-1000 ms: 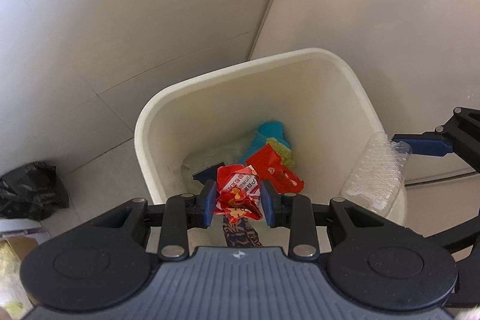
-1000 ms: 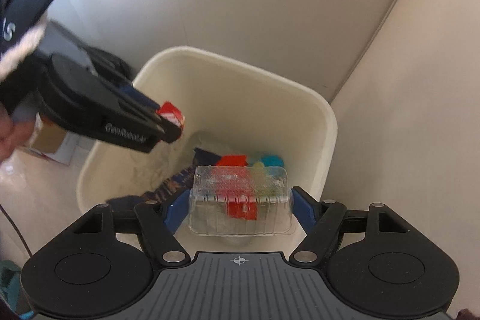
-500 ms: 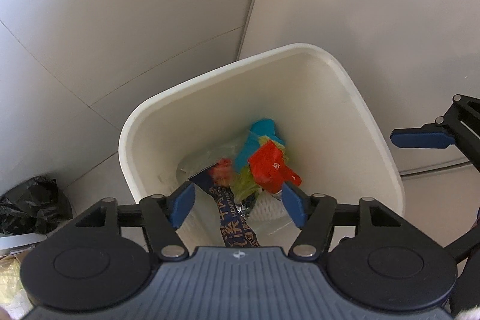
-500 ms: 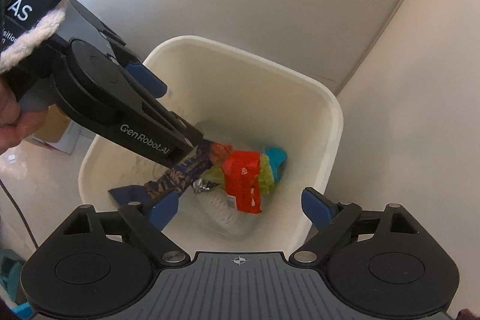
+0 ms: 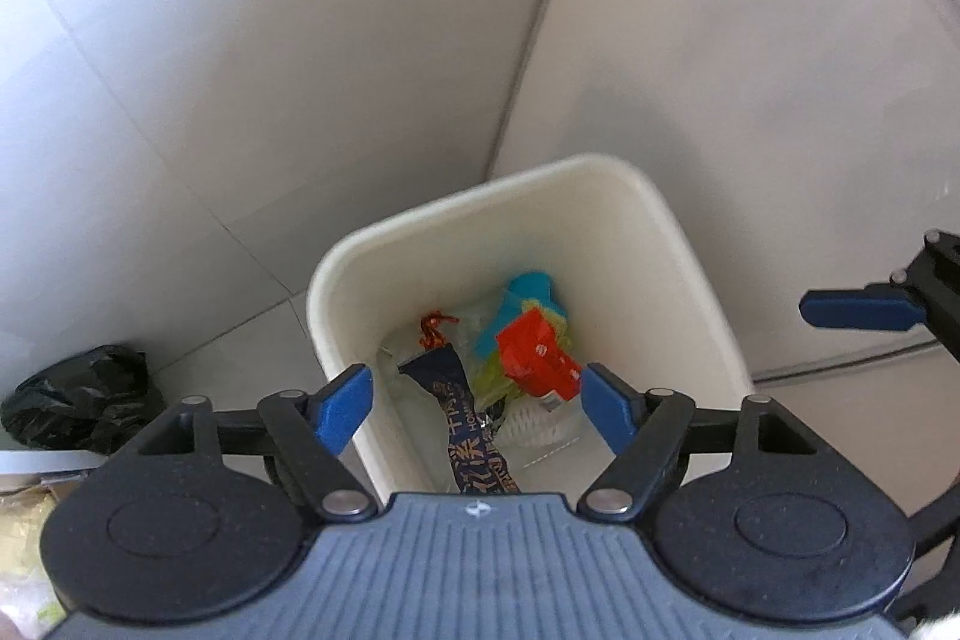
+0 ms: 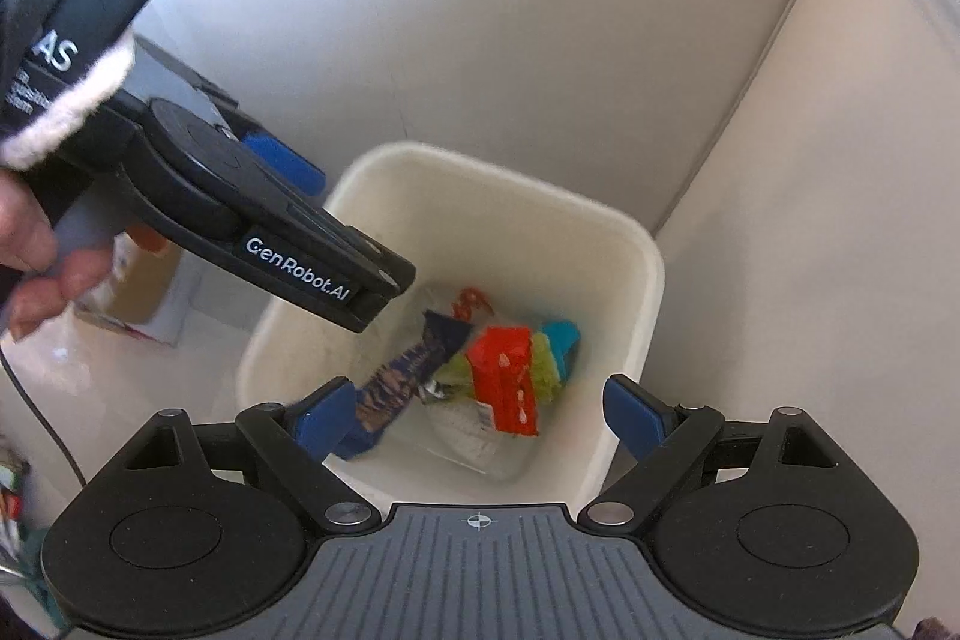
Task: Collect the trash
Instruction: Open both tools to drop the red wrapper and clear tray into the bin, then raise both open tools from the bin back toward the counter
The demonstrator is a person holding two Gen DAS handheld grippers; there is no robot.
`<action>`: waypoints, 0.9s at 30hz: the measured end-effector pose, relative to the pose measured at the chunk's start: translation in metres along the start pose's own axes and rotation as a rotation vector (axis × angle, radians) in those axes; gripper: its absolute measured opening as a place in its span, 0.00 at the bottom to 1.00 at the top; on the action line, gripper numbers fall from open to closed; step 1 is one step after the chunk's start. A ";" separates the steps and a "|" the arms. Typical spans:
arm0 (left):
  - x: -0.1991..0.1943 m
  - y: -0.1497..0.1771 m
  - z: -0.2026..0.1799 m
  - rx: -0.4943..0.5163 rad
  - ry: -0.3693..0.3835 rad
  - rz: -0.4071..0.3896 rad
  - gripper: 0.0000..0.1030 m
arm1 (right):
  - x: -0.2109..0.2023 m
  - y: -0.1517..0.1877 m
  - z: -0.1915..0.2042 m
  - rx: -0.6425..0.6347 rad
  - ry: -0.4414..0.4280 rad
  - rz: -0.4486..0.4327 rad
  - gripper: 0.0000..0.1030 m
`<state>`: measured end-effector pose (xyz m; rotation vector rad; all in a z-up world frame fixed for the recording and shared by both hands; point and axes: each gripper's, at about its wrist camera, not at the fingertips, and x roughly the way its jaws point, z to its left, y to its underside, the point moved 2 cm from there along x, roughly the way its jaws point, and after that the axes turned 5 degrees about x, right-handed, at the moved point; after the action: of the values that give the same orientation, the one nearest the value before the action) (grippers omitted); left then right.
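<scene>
A cream waste bin (image 5: 678,250) (image 6: 636,268) stands on the floor in a wall corner. Inside lie a red wrapper (image 5: 534,352) (image 6: 504,370), a dark blue snack wrapper (image 5: 462,412) (image 6: 414,364), a small red-orange wrapper (image 5: 435,331) (image 6: 471,301), blue and green scraps (image 5: 528,289) (image 6: 558,346) and a clear plastic tray (image 6: 480,442). My left gripper (image 5: 477,403) is open and empty above the bin. My right gripper (image 6: 477,415) is open and empty above the bin. One right fingertip (image 5: 858,310) shows in the left wrist view.
A black plastic bag (image 5: 78,403) lies on the floor left of the bin. A cardboard box (image 6: 138,292) sits on the floor further left. White walls (image 5: 300,39) meet behind the bin. A cable (image 6: 42,418) runs across the floor.
Both grippers opened and dropped their loads into the bin: the left its small red-orange wrapper, the right its clear plastic tray. Both have since lifted away from the bin.
</scene>
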<state>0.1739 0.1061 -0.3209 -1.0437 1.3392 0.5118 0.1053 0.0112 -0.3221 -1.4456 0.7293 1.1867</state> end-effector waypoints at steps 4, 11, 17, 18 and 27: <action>-0.037 -0.003 -0.001 0.000 -0.029 -0.052 0.81 | -0.040 -0.010 0.002 0.007 -0.014 -0.054 0.89; -0.096 -0.011 0.001 0.002 -0.079 -0.127 0.89 | -0.102 -0.032 0.007 -0.054 0.003 -0.167 0.89; -0.139 -0.011 0.005 -0.030 -0.122 -0.171 0.92 | -0.152 -0.040 0.005 0.052 -0.045 -0.238 0.93; -0.146 -0.010 0.004 -0.039 -0.130 -0.182 0.93 | -0.160 -0.041 0.006 0.058 -0.059 -0.245 0.93; -0.205 0.000 -0.002 -0.146 -0.133 -0.293 0.95 | -0.233 -0.041 0.014 -0.031 -0.004 -0.410 0.97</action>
<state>0.1288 0.1561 -0.1269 -1.2793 1.0218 0.4539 0.0654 -0.0036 -0.0887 -1.5284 0.3856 0.8849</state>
